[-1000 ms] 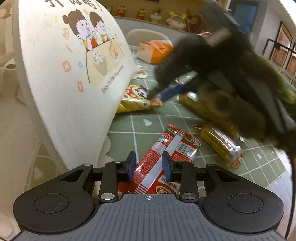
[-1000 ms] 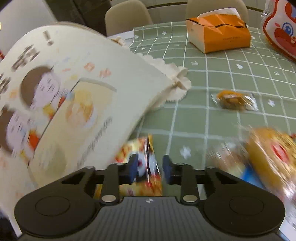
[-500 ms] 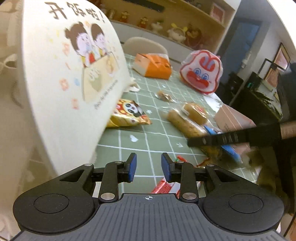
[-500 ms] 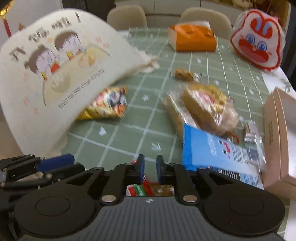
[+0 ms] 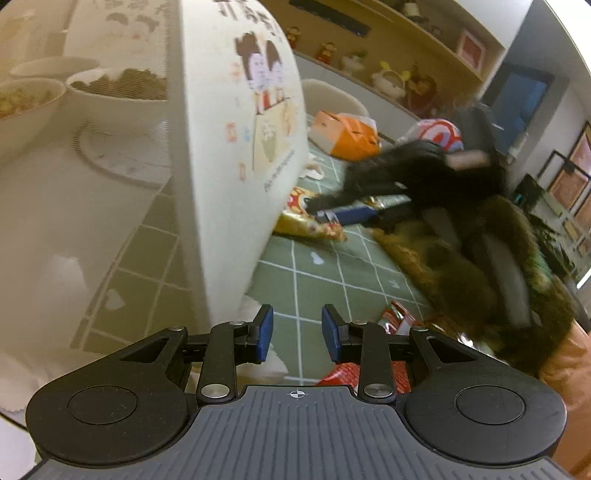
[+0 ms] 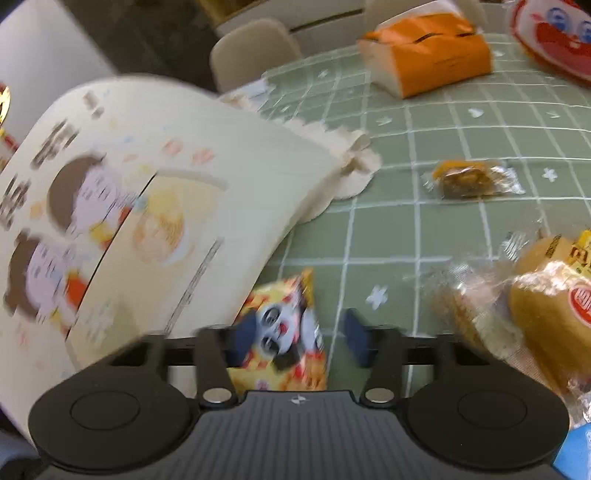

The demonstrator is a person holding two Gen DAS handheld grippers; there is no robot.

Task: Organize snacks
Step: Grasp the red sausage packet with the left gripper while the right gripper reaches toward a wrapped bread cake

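Observation:
A yellow panda snack bag (image 6: 284, 332) lies on the green checked tablecloth beside the cream cartoon-printed storage bag (image 6: 129, 206). My right gripper (image 6: 299, 339) is open, its jaws either side of the panda bag; it also shows in the left wrist view (image 5: 332, 212), reaching over the panda bag (image 5: 306, 221). My left gripper (image 5: 294, 332) is open and empty, low by the storage bag's (image 5: 236, 147) near edge. A red wrapped snack (image 5: 373, 365) lies just right of the left fingers.
Wrapped buns (image 6: 543, 314) lie to the right, a small wrapped cake (image 6: 469, 179) farther back. An orange tissue box (image 6: 428, 55) and a red rabbit bag (image 6: 554, 33) stand at the back. White bowls (image 5: 110, 92) sit behind the storage bag. A chair (image 6: 255, 48) stands beyond the table.
The right gripper swung back from the near table edge to the panda bag and opened wider. The left gripper moved left toward the storage bag, off the red snack.

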